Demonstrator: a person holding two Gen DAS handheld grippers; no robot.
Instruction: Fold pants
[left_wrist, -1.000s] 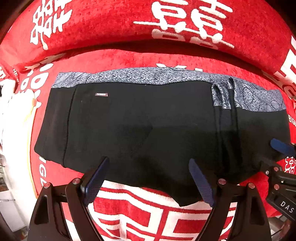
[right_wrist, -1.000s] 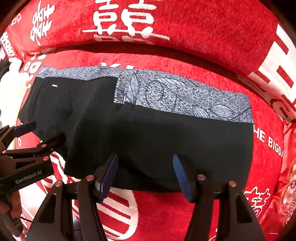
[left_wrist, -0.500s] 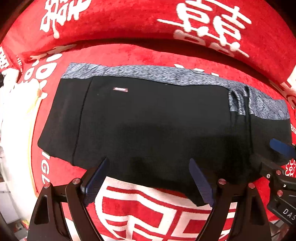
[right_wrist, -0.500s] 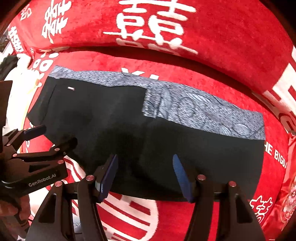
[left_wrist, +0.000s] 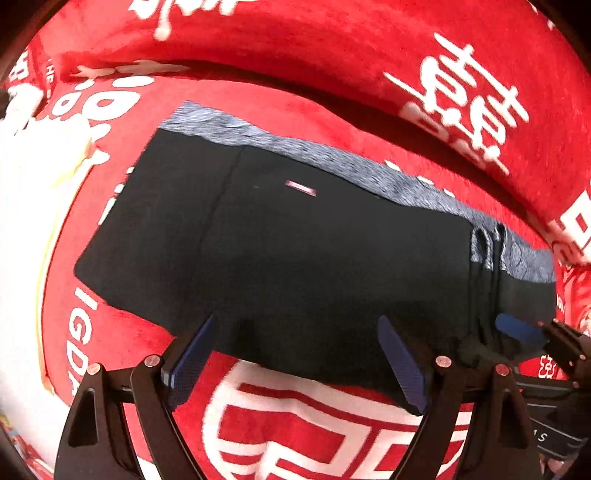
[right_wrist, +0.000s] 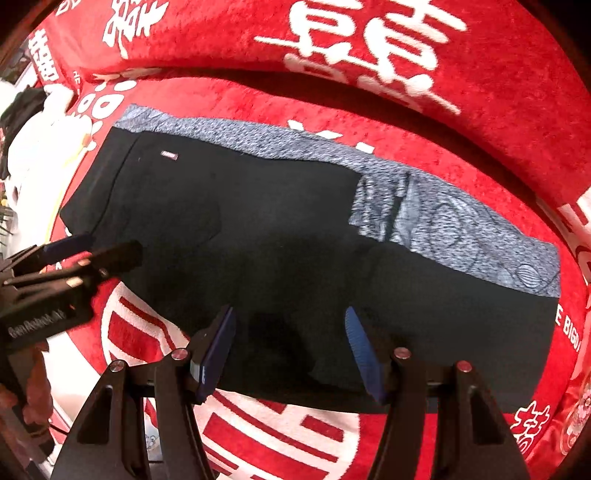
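Black fabric pants with a grey patterned waistband, spread flat and already folded into a broad rectangle on a red plush blanket with white characters. Waistband along the far edge, running from far left to right; a small pale label sewn on the black cloth near the far left. On the right part, a folded-over layer showing the grey band turned down, with dark drawstrings lying across it. Raised red roll of the same blanket along the far side, beyond the pants. White bedding at the left edge of the blanket.

Left gripper, black with blue pads, low over the near edge of the pants, jaws spread wide, nothing between them; left fingertip over the near left hem, right one over the near middle of the cloth. Right gripper, black with blue pads, likewise at the near edge, further right, jaws spread apart and empty, over dark fabric. In the left wrist view, the right gripper visible at the far right margin beside the pants' right end; in the right wrist view, the left gripper at the left margin, its tips at the left hem. Contact with the cloth not clear for either.
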